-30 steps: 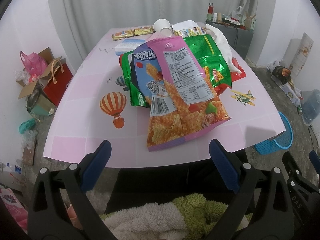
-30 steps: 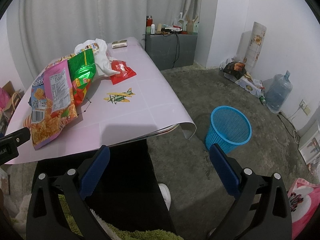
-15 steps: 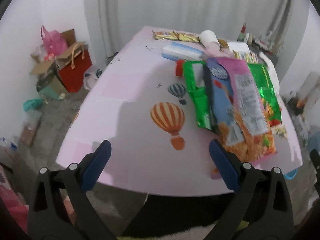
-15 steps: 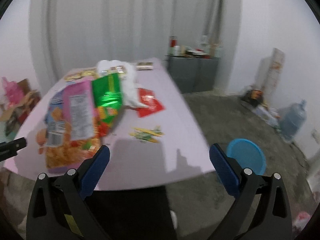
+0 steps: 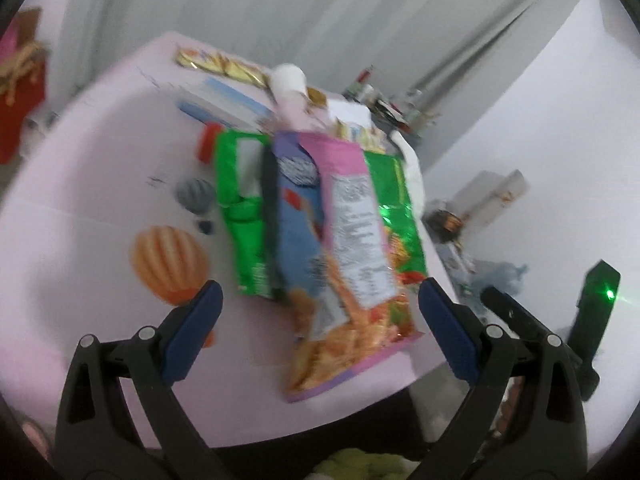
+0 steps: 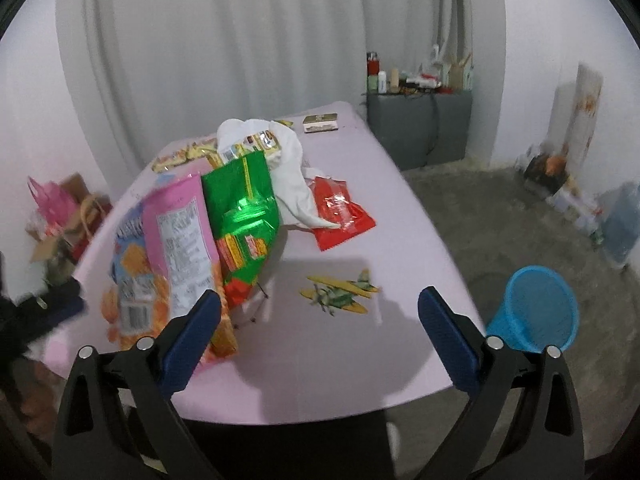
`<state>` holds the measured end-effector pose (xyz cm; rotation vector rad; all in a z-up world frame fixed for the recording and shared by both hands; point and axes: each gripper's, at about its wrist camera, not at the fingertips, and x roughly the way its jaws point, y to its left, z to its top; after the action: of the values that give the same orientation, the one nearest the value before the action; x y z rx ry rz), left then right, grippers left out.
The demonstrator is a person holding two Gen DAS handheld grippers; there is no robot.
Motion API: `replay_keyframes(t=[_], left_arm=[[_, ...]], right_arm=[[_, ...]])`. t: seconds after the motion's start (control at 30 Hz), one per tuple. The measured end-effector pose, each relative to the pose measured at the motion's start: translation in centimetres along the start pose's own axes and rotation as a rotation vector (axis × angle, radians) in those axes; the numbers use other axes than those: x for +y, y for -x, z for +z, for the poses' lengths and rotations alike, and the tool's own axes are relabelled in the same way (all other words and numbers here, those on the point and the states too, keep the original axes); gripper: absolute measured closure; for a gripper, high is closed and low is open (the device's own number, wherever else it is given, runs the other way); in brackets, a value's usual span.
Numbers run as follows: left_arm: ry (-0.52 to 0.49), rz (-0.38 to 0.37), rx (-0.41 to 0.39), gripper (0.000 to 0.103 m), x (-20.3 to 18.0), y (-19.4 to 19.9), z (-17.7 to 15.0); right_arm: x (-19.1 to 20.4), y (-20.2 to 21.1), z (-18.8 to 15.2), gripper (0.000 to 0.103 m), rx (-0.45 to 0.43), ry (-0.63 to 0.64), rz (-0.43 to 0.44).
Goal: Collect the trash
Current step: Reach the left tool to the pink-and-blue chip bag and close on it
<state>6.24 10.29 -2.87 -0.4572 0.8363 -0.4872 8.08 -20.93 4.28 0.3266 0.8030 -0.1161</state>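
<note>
A heap of snack bags lies on the pink table (image 6: 320,360): a pink-and-orange chip bag (image 5: 352,240) (image 6: 180,240) on top, a green foil bag (image 6: 244,208) and another green bag (image 5: 240,208) beneath it. A red wrapper (image 6: 340,216) lies beside a white cloth (image 6: 292,168). My left gripper (image 5: 320,292) hovers open over the table's near edge, just short of the chip bag. My right gripper (image 6: 320,300) hangs above the aeroplane print; its jaws are closing slightly with nothing between them. A blue mesh basket (image 6: 536,308) stands on the floor to the right.
At the table's far end sit a white paper cup (image 5: 288,78), yellow wrappers (image 5: 216,64) and a small box (image 6: 320,123). A grey cabinet (image 6: 420,128) with bottles stands by the curtain. Bags and boxes (image 6: 60,220) clutter the floor on the left.
The left wrist view has swung back to the right, so the bag heap sits between its fingers again. The right gripper has moved in over the table from the basket side.
</note>
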Motion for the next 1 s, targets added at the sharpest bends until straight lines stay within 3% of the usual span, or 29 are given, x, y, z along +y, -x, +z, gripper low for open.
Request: replay_keyframes(t=[0.17,0.23,0.3,0.37,0.63,0.73,0.87,1.0], left_arm=[[0.034,-0.037,0.045,0.009,0.5,-1.8,0.2],[0.021,-0.042,0.040,0.016,0.6,-2.1,0.4],[0.017,-0.038,0.061,0.032,0.9,-2.3,1.0],[0.028,-0.041,0.070,0.038,1.2,-2.6,1.3],[0.085,-0.044,0.095,0.054,2.6,-4.3,2.8],[0.100,-0.050,0.099,0.061,3.0,-4.6,2.8],[0.120,-0.072,0.099,0.073,3.5,-4.8,2.7],[0.134,-0.088,0.099,0.077,3.8,-4.8,2.7]], right_arm=[[-1.1,-2.0,1.5,0.027,0.064,-0.099,0.154],[-1.4,-3.1,2.1,0.033,0.095,-0.135,0.221],[-1.4,-4.1,2.5,0.036,0.118,-0.162,0.268],[-1.4,-5.2,2.9,0.038,0.143,-0.187,0.309],[-1.5,-10.1,3.3,0.045,0.273,-0.307,0.412],[-1.8,-12.1,3.1,0.047,0.325,-0.375,0.511],[-2.0,-13.8,2.8,0.050,0.360,-0.437,0.616],[-2.4,-15.0,2.4,0.060,0.370,-0.484,0.661]])
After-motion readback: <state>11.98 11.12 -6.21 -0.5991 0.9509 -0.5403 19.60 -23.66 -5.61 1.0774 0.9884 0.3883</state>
